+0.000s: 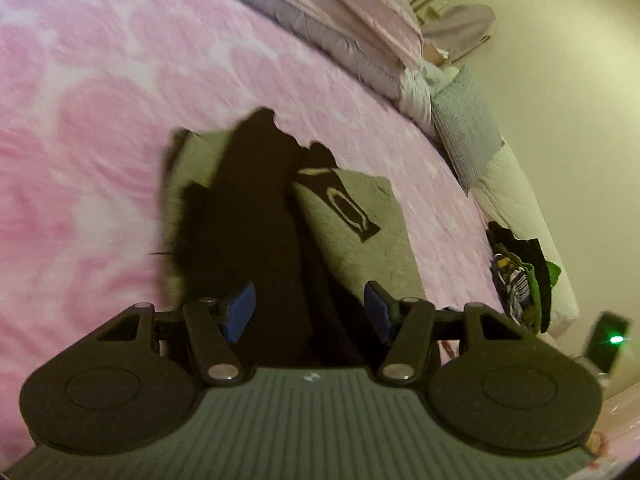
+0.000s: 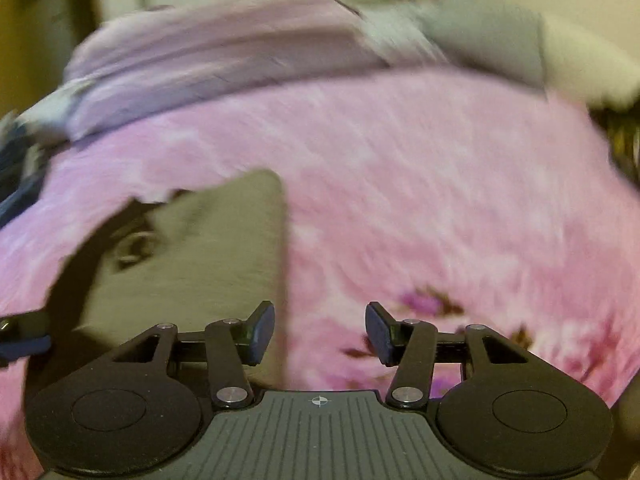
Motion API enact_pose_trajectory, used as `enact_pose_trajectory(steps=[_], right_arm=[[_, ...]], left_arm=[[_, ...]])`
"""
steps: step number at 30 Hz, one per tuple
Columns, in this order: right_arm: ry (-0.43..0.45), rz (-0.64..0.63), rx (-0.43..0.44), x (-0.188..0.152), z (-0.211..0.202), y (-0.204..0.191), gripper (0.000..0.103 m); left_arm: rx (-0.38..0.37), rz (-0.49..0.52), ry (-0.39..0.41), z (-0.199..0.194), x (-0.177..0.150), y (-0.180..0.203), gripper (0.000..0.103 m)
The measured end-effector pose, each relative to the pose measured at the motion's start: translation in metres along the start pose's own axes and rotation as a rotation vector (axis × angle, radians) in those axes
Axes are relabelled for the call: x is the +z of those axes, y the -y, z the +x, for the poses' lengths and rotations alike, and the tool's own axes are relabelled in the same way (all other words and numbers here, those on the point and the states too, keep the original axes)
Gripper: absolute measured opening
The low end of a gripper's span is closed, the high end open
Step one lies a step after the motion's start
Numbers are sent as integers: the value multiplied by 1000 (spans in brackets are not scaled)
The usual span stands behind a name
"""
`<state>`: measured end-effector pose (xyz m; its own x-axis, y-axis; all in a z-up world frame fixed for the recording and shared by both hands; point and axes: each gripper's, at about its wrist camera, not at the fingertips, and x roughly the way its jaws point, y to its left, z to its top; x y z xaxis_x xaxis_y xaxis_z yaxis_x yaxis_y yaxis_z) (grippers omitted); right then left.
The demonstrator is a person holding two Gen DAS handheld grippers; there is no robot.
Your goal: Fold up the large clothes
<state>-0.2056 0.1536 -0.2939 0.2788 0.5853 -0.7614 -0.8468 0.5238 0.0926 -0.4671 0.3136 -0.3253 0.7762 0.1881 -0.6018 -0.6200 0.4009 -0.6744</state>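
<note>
A grey and black garment [image 1: 352, 216] with a looped black-and-white print lies folded on the pink blanket [image 1: 100, 128]. In the left wrist view its black part [image 1: 248, 208] runs down toward my left gripper [image 1: 308, 312]. The blue pads stand wide apart, with the dark cloth beneath the gap and neither pad pressing on it. In the blurred right wrist view the garment's grey panel [image 2: 224, 256] lies left of my right gripper [image 2: 320, 332]. That gripper is open over the blanket [image 2: 440, 200] with nothing between its fingers, its left pad close to the panel's right edge.
Folded lilac and pink quilts [image 1: 320, 12] and pillows [image 1: 468, 128] are stacked along the far side of the bed. A heap of dark and green clothes [image 1: 520, 280] sits at the bed's right edge. A dark device with a green light [image 1: 612, 340] stands near the wall.
</note>
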Motion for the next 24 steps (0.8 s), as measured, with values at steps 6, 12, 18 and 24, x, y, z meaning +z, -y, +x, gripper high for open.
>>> enact_pose_trajectory(steps=[6, 12, 18, 24], right_arm=[[-105, 141, 77, 9, 44, 23, 48], [-102, 126, 52, 14, 51, 19, 48], [-104, 118, 56, 17, 62, 18, 48], [-98, 65, 59, 21, 63, 8, 31]], left_arm=[[-29, -95, -40, 35, 18, -6, 55], [-56, -118, -92, 55, 29, -4, 52], [-109, -146, -117, 68, 31, -6, 35], [-159, -105, -41, 56, 29, -4, 13]])
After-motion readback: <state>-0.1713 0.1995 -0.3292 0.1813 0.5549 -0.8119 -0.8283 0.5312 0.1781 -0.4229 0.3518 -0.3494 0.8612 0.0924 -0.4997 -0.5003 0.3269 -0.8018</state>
